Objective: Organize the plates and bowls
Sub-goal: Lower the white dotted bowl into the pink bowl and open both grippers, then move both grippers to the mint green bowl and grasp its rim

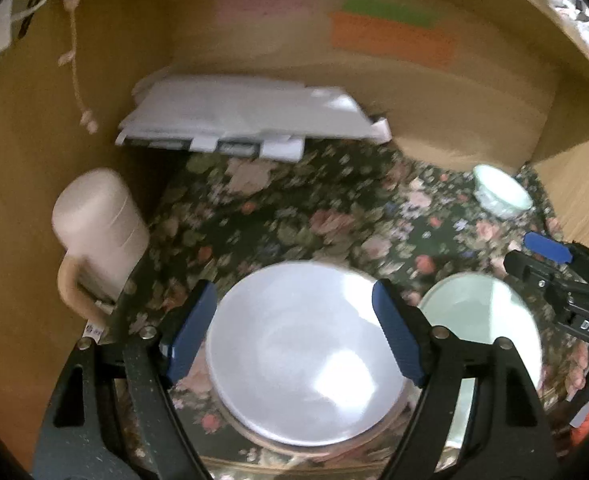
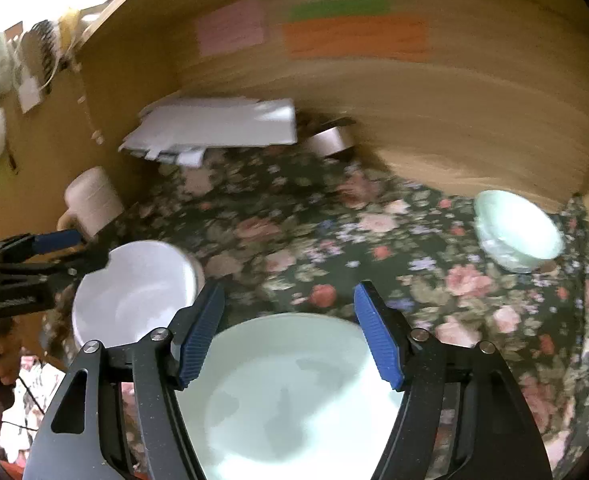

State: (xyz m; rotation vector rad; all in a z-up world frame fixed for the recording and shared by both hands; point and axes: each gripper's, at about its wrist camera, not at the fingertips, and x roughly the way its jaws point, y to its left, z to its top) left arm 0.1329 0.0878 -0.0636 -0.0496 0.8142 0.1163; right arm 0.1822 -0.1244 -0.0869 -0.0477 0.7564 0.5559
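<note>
My left gripper (image 1: 294, 328) is open above a white bowl (image 1: 306, 356) that sits on a plate on the floral cloth. My right gripper (image 2: 290, 332) is open above a pale green plate (image 2: 290, 396). That green plate (image 1: 482, 320) shows to the right of the white bowl in the left wrist view, with the right gripper's fingers (image 1: 546, 248) beside it. The white bowl (image 2: 134, 292) shows at the left in the right wrist view, the left gripper's fingers (image 2: 54, 240) over its rim. A small pale green bowl (image 2: 514, 232) sits at the far right (image 1: 502, 192).
A cream mug (image 1: 98, 236) stands at the left by the wooden wall. A stack of white papers (image 1: 246, 120) lies at the back. A metal tin (image 2: 330, 138) sits behind the papers. Wooden walls with coloured notes (image 2: 354, 36) enclose the space.
</note>
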